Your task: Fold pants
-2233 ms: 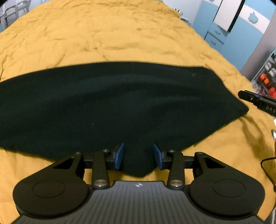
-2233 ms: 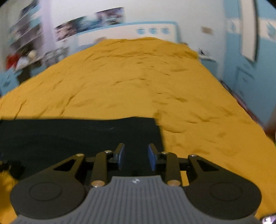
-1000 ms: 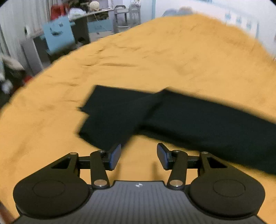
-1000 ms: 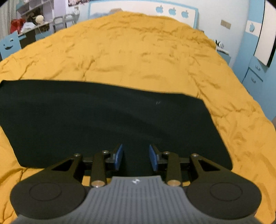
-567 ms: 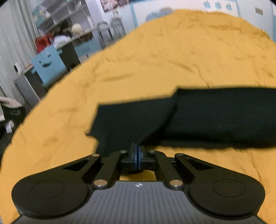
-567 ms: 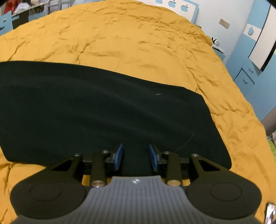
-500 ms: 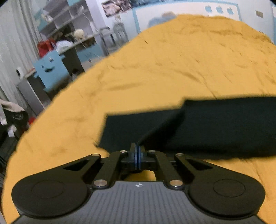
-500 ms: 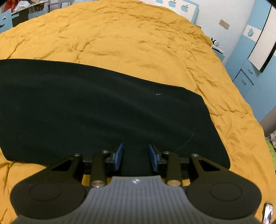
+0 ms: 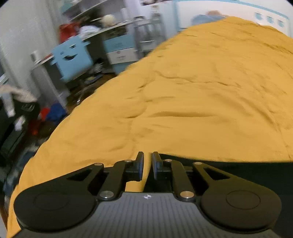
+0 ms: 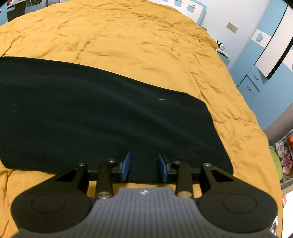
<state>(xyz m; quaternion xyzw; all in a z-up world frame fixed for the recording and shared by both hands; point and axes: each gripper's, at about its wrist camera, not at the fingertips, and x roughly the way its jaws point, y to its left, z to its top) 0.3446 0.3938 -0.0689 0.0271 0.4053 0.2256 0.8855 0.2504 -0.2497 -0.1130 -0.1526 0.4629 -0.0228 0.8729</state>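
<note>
Mustard-yellow bedding covers a wide bed and fills most of both views, its surface creased and rumpled. Beyond it on one side stands a cluttered desk with a pale blue chair and a set of drawers; on the other side are blue and white cupboards and a white headboard with blue apple shapes.

Black pants lie flat on the bedding as a broad dark band. The fabric is smooth and matte, with barely a wrinkle and a few pale specks of lint. In the right wrist view the long axis runs across the picture from left to right, slanting slightly downward, and the right end is squared off with a rounded near corner. In the left wrist view only a dark strip of the pants shows, low on the right and partly hidden behind the gripper.

The left gripper has a narrow gap between its blue pads and the jaws are opening; yellow bedding shows in the gap and no fabric is pinched there. The right gripper hangs over the near edge of the pants with its pads apart, the black cloth visible between them but not pressed by either pad.
</note>
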